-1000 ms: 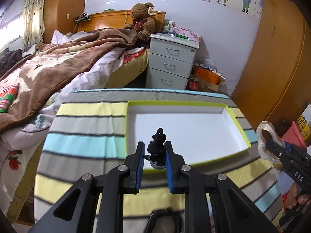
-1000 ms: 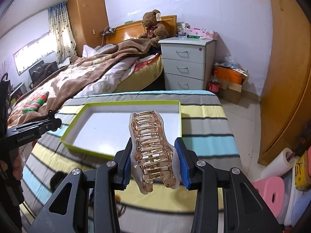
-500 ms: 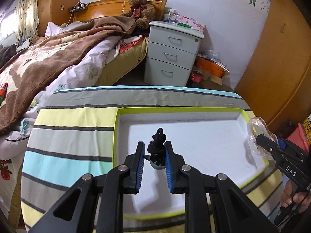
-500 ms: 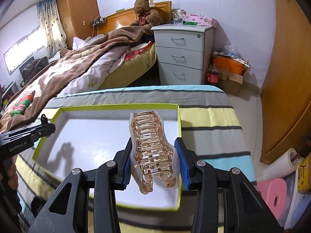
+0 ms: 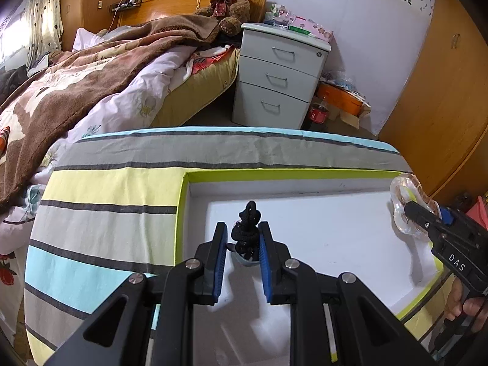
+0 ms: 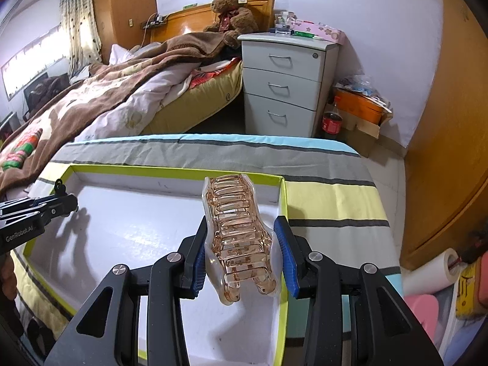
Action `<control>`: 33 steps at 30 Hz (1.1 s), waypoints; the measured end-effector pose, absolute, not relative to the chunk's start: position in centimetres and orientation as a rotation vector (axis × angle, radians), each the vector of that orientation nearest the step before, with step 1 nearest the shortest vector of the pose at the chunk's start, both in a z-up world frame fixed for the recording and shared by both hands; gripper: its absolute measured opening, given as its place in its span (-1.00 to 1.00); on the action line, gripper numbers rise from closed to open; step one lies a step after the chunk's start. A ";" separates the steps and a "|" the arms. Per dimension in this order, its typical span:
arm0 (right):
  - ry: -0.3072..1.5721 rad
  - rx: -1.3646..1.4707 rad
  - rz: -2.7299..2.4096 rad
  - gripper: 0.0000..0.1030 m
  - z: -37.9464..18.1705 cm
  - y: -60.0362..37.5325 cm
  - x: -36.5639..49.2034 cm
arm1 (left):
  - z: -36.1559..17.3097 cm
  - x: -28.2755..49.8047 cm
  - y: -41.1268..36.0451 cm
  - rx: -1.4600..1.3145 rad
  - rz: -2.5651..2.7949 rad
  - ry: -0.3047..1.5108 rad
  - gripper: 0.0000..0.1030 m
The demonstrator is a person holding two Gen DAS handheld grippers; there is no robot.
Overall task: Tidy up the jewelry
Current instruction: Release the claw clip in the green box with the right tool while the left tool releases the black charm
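The left gripper (image 5: 243, 239) is clamped on a small black ornament (image 5: 246, 233), a knotted dark piece with a grey rounded base, held between its blue pads (image 5: 220, 254) above the left part of a tray (image 5: 181, 213). The tray is shallow, white inside with a lime-green rim, and lies on a table under a striped cloth (image 5: 106, 189). The right gripper (image 6: 242, 245) grips a clear amber hair claw (image 6: 241, 235) by its sides; the claw stands up between the fingers, teeth facing the camera, over the tray's right part beside the right rim. From the left wrist view the claw (image 5: 407, 210) shows at the tray's far right corner, with a hand (image 5: 465, 305) on the right gripper's handle. Behind the table stand a bed (image 5: 91, 70), a teddy bear (image 5: 227, 3) and a grey drawer unit (image 5: 280, 73).
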State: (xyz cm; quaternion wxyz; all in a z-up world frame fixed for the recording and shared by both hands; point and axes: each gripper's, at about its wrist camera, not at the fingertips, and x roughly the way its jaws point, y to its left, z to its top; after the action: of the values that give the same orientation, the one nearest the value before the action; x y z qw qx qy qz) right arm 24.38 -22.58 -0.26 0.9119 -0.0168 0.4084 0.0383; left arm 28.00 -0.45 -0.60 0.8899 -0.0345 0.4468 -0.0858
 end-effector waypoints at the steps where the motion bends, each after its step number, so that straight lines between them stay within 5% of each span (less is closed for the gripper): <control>1: 0.843 -0.036 0.079 -0.19 -0.3 -22.5 24.5 | -0.8 28.1 -0.5 -0.070 -0.174 0.934 -0.59; 15: 0.831 -0.072 0.076 -0.19 -0.8 -22.2 24.8 | -1.6 28.3 -0.7 -0.062 -0.164 0.953 -0.54; 25: 0.827 -0.063 0.074 -0.19 -0.8 -22.1 24.9 | -1.5 28.3 -1.1 -0.050 -0.179 0.961 -0.31; 33: 0.789 -0.041 0.089 0.03 0.1 -22.2 24.3 | -0.9 27.8 -0.8 -0.053 -0.172 0.943 0.01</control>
State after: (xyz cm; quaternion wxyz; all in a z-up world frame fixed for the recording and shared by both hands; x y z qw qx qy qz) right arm 24.34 -22.23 0.10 0.9220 -0.0197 0.3842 0.0434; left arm 27.76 -0.78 -0.89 0.8871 -0.0253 0.4534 -0.0826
